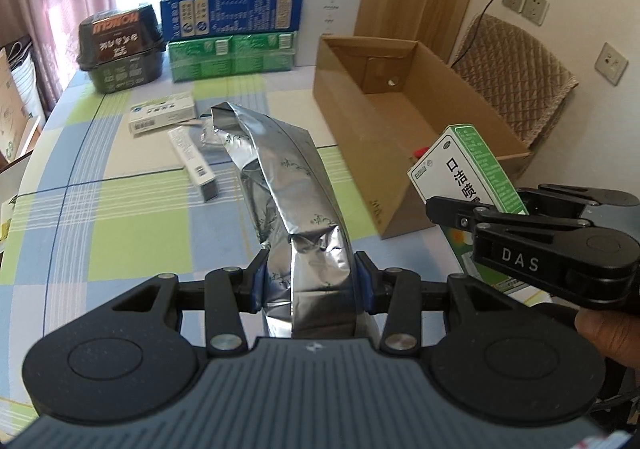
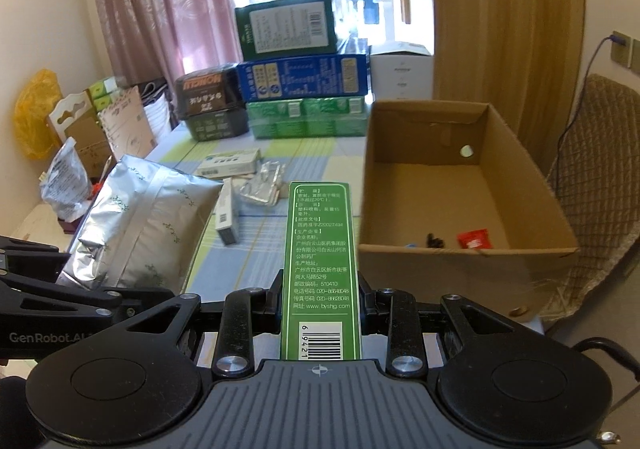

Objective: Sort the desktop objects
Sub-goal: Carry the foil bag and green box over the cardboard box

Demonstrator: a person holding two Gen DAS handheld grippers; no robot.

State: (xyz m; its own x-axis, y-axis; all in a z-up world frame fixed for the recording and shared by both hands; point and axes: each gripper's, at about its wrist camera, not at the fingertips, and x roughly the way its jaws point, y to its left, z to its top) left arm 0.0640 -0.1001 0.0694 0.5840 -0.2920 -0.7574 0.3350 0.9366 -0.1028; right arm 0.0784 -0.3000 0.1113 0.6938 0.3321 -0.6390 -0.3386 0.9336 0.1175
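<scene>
My left gripper (image 1: 310, 281) is shut on a silver foil bag (image 1: 288, 185) and holds it above the checked tablecloth; the bag also shows in the right wrist view (image 2: 148, 225). My right gripper (image 2: 320, 301) is shut on a green and white medicine box (image 2: 320, 261), held just left of the open cardboard box (image 2: 460, 249). The medicine box (image 1: 468, 173) and the right gripper (image 1: 472, 209) show in the left wrist view at the near corner of the cardboard box (image 1: 360, 137). The cardboard box holds a small red packet (image 2: 474, 239) and a dark item.
On the table lie two white cartons (image 1: 162, 115) (image 1: 192, 161) and a small crumpled foil pack (image 2: 262, 185). Stacked green and blue boxes (image 1: 232, 25) and a dark bowl pack (image 1: 120, 45) stand at the back. A quilted chair (image 2: 600, 169) stands right of the cardboard box.
</scene>
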